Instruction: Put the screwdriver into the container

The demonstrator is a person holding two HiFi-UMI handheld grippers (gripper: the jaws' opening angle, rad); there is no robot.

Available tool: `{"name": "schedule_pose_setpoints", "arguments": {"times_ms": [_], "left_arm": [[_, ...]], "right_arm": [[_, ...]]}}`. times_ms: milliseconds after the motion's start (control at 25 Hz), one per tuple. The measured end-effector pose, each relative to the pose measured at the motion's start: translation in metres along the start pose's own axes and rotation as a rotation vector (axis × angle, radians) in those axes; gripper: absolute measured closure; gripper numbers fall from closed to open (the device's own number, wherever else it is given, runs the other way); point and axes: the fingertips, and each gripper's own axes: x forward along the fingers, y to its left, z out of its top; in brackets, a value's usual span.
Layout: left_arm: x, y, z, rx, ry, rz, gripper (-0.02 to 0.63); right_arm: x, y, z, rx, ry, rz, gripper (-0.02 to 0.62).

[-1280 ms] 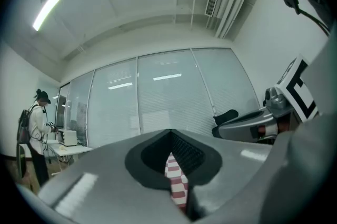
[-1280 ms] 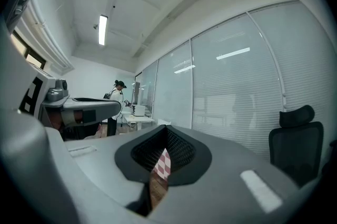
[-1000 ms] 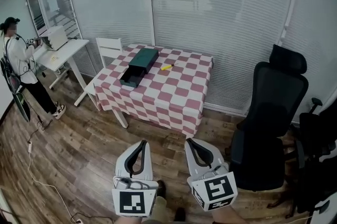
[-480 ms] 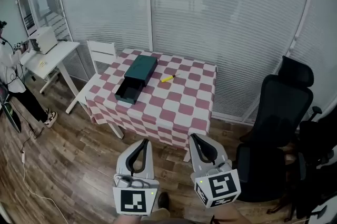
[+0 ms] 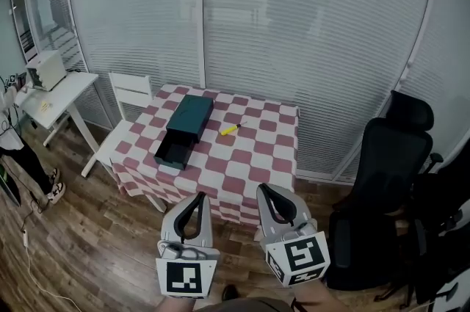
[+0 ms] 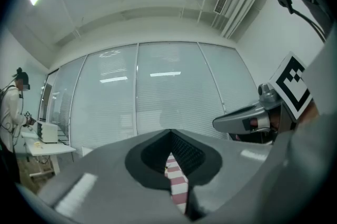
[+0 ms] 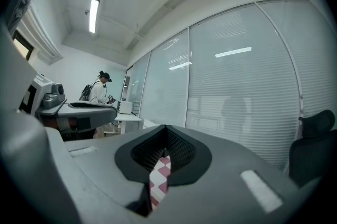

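Closer now: checkered desk has drawn nearer than a second ago, so this is approach only. Screwdriver lies untouched toward the far edge, just right of the container. Left gripper and right gripper are pinched closed, empty, well short of the desk.

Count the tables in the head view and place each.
2. The checkered table is at centre; the white desk is far left by the glass wall. Others may be out of view.

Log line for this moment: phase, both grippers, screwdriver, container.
phase: pre-grasp, short of table | left gripper: shut, empty | right gripper: shut, empty | screwdriver: on table, beside container | container: drawer open
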Motion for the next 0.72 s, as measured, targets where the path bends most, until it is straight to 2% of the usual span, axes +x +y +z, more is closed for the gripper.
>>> {"name": "schedule_pose_setpoints", "arguments": {"times_ms": [240,440,720], "left_arm": [[0.021,0.006,-0.014,-0.010,0.024,-0.021,0.606],[0.047,0.016,-0.032,-0.009,0.043,-0.013,0.606],[0.103,0.025,-0.045,0.010,0.067,-0.016,0.606]], "right_arm": [[0.020,-0.013,-0.010,0.019,0.027,-0.027,0.569],[0.047,-0.024,-0.023,0.032,0.041,-0.017,0.569],[0.098,-0.066,-0.030,0.057,0.046,-0.019,0.569]]}}
